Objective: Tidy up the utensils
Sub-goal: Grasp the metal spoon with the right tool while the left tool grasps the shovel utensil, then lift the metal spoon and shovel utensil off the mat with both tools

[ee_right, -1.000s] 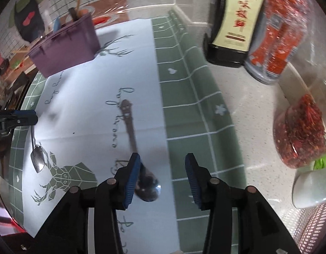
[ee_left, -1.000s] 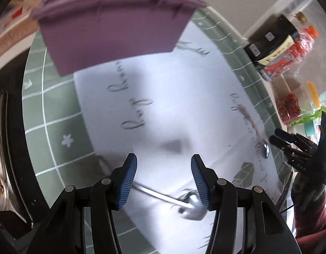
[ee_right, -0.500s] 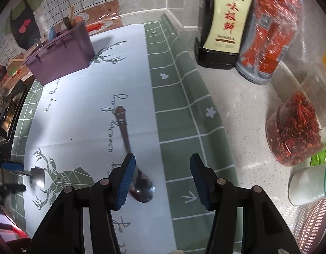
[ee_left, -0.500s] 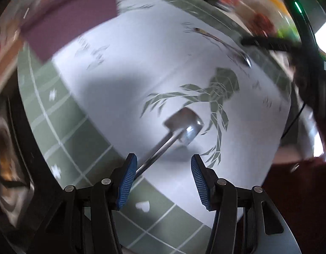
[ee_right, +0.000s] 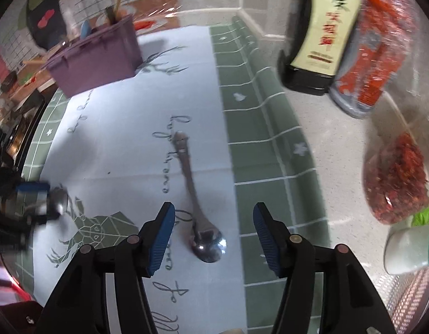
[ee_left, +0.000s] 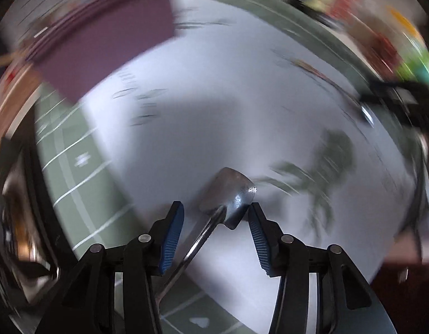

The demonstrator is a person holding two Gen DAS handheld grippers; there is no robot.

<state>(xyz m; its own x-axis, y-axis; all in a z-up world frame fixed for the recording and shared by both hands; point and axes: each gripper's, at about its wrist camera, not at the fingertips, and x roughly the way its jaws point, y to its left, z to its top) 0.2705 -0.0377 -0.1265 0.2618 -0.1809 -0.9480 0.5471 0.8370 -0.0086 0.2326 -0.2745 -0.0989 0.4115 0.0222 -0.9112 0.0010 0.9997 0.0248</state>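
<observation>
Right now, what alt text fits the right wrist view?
An opening claw hangs over a metal spoon lying on a white and green cloth, untouched. Behind stand a purple utensil box and a sauce bottle.

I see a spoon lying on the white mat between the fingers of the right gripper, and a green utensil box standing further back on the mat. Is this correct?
Not quite: the utensil box is purple, not green, as the right wrist view shows. The spoon does lie on the white mat between the fingers of the right gripper.
</observation>
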